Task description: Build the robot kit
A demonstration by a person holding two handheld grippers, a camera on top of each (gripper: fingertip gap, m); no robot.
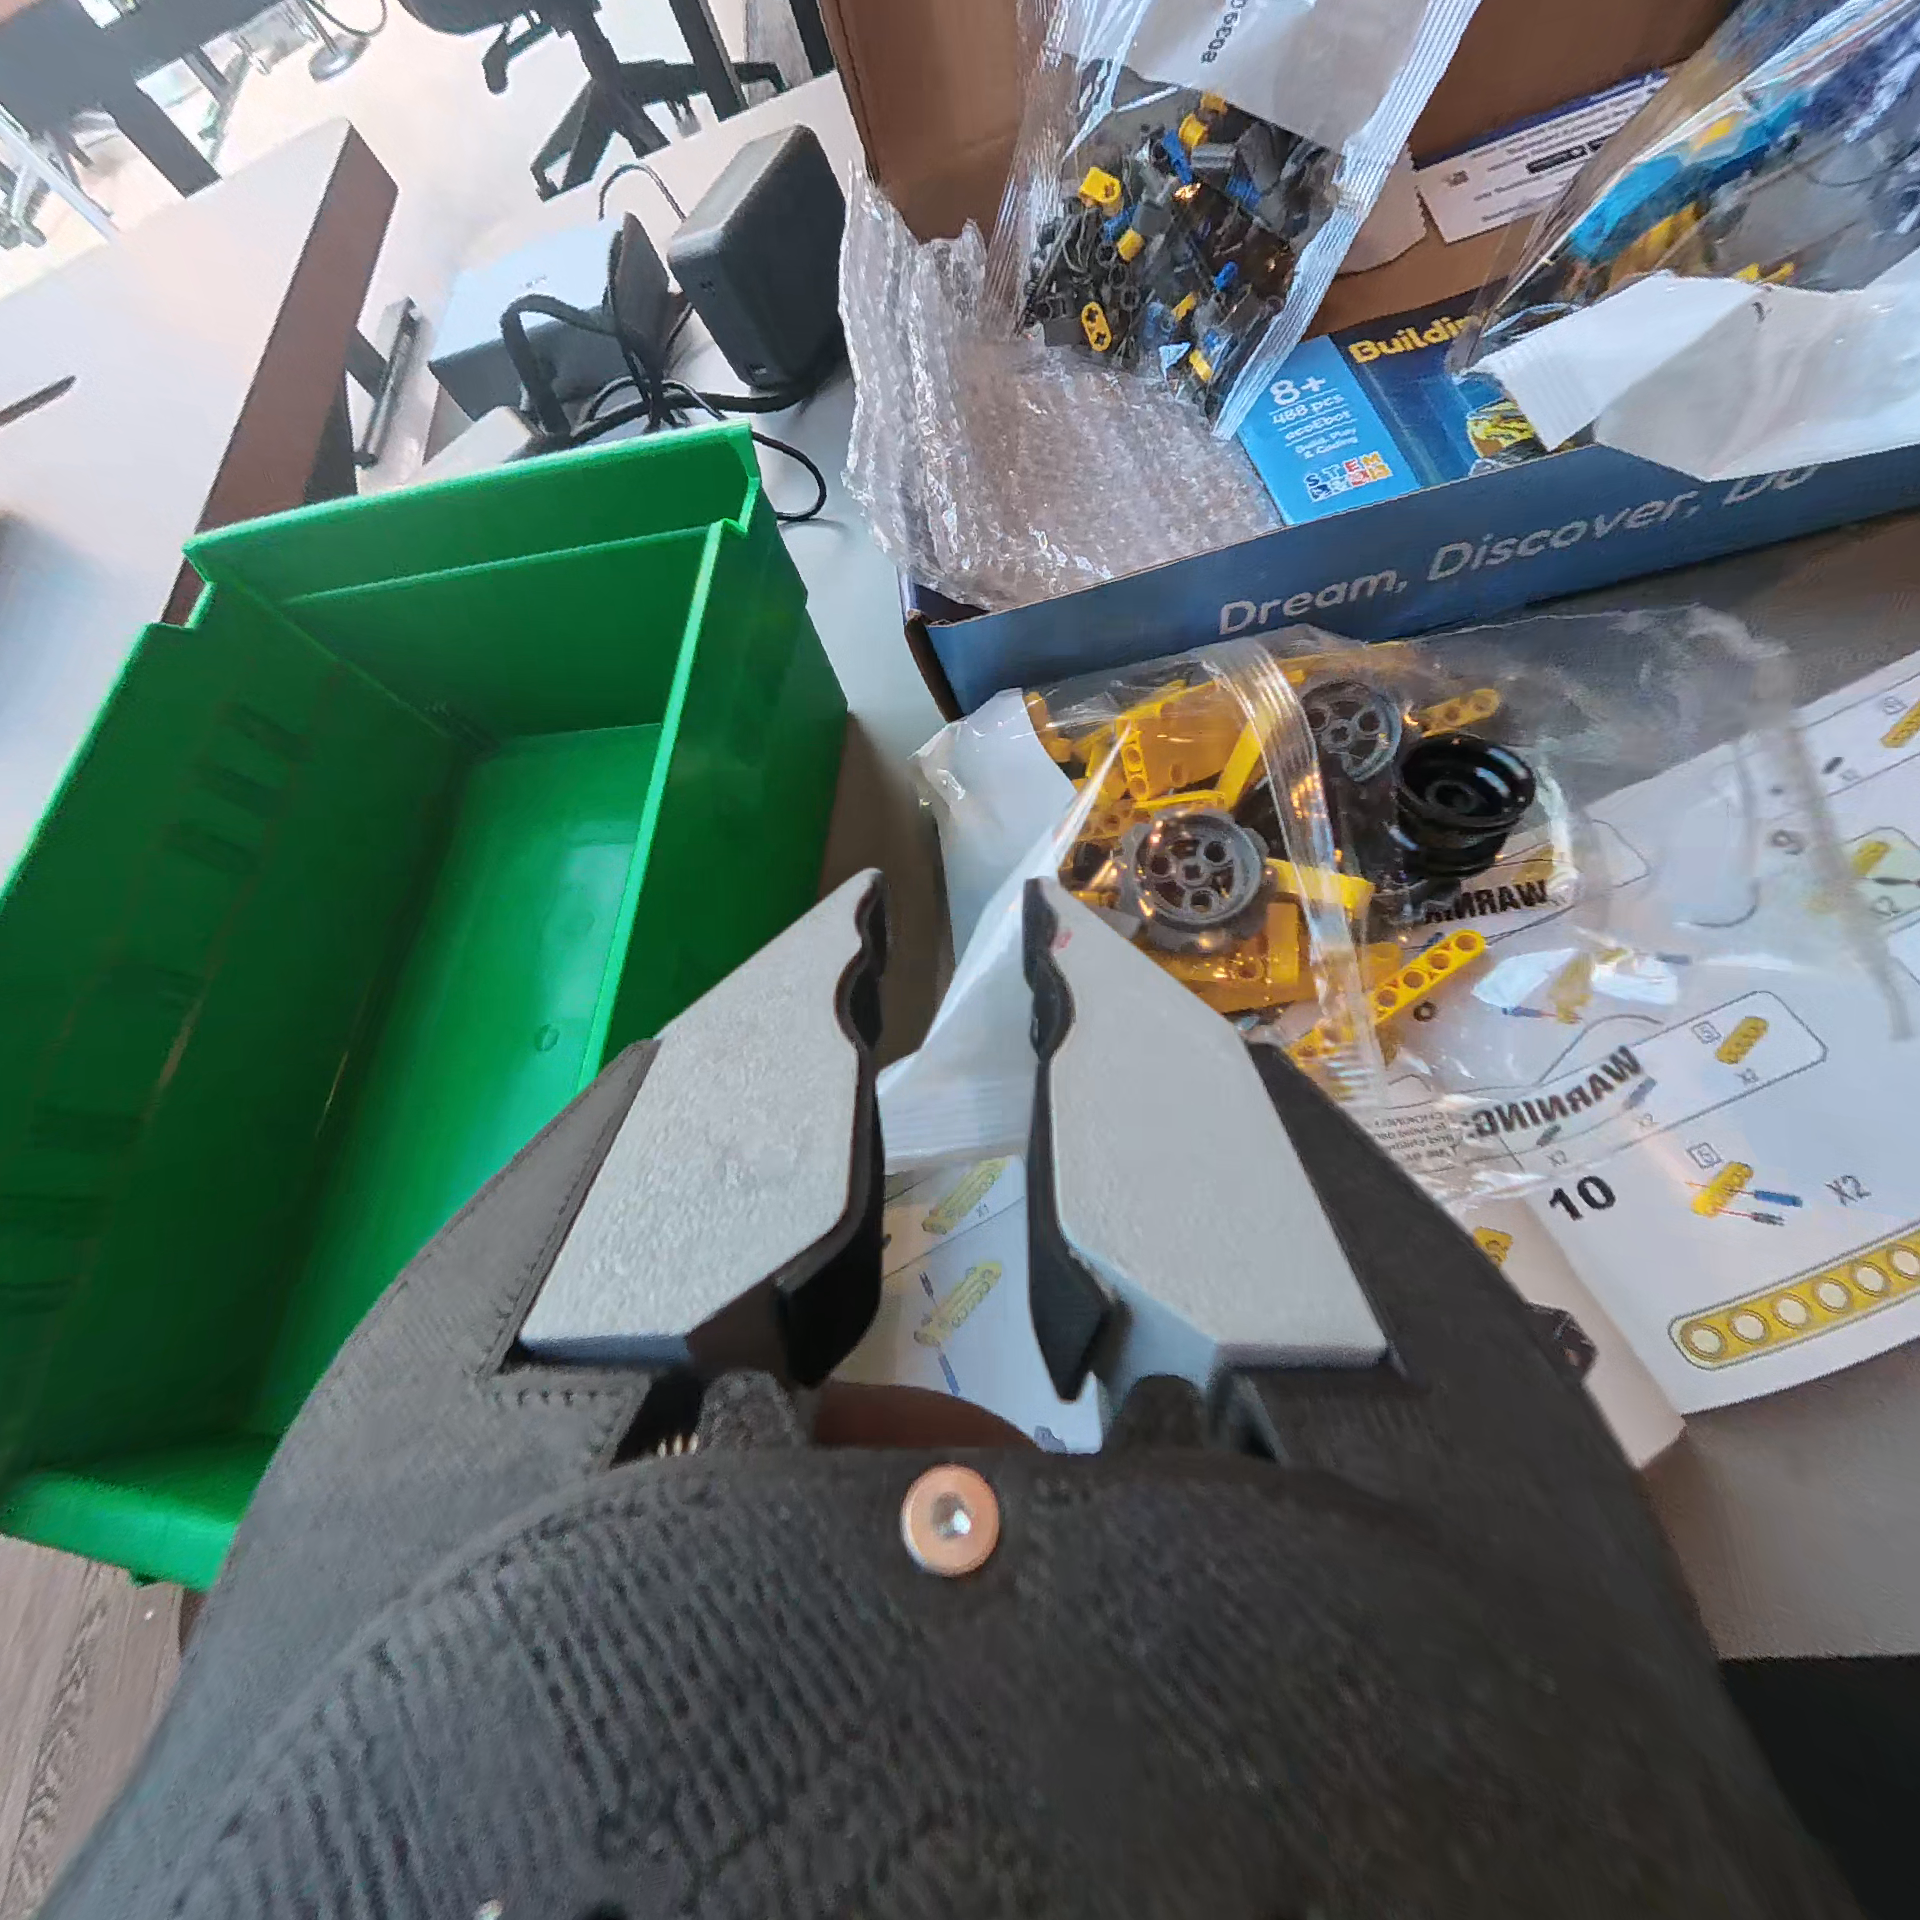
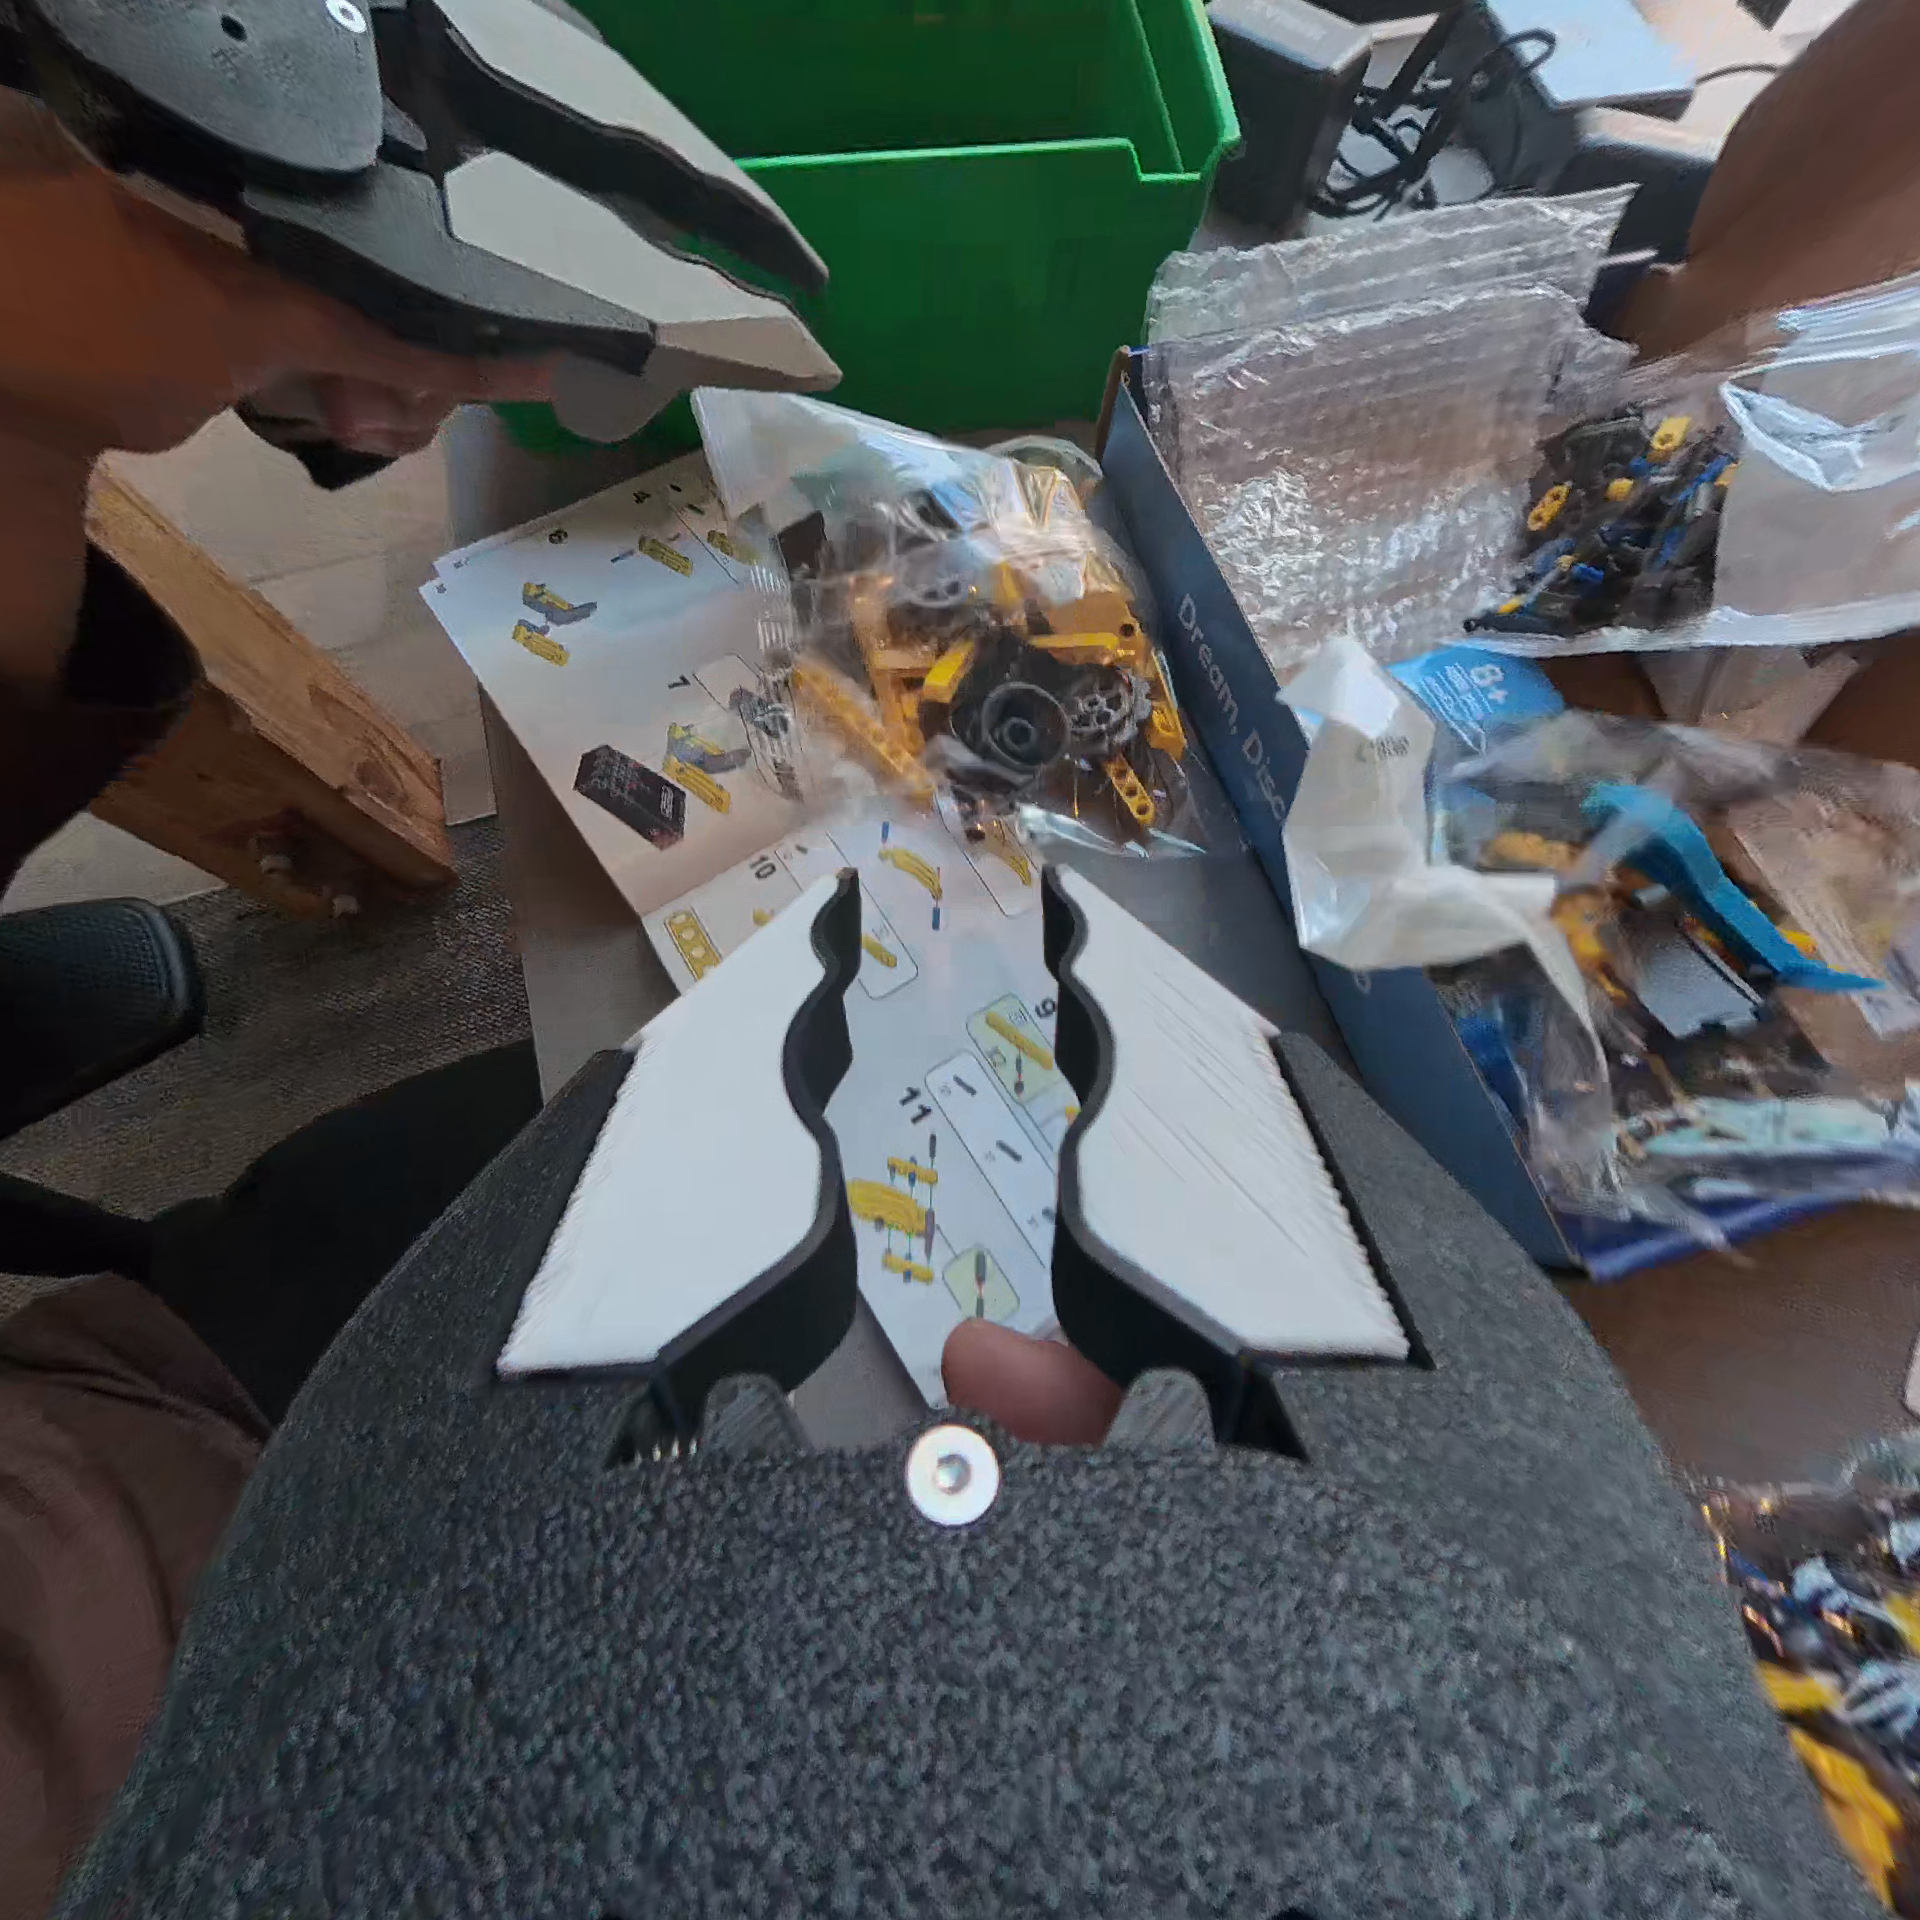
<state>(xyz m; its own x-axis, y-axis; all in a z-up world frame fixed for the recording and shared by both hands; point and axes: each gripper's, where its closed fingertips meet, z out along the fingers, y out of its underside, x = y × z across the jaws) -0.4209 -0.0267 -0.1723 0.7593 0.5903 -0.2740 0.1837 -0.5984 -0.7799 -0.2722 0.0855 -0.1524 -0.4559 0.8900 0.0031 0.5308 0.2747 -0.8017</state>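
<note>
Hovering over the cluttered table, the left gripper (image 1: 954, 914) has its jaws a narrow way apart with nothing between them, its tips just above the white edge of the clear bag of yellow and black building parts (image 1: 1299, 831). That bag lies on the instruction sheet (image 1: 1714, 1195), sealed as far as I can tell, between the green bin (image 1: 436, 748) and the blue kit box (image 1: 1455, 582). The green bin beside it holds nothing at all. The right gripper (image 2: 951, 894) hangs over the same sheet, jaws moderately parted and holding nothing, a little short of the bag. Two more bags of parts sit in or on the blue kit box with bubble wrap (image 1: 997, 457). By the look of it, nothing has gone into the bin and every bag lies outside it.
</note>
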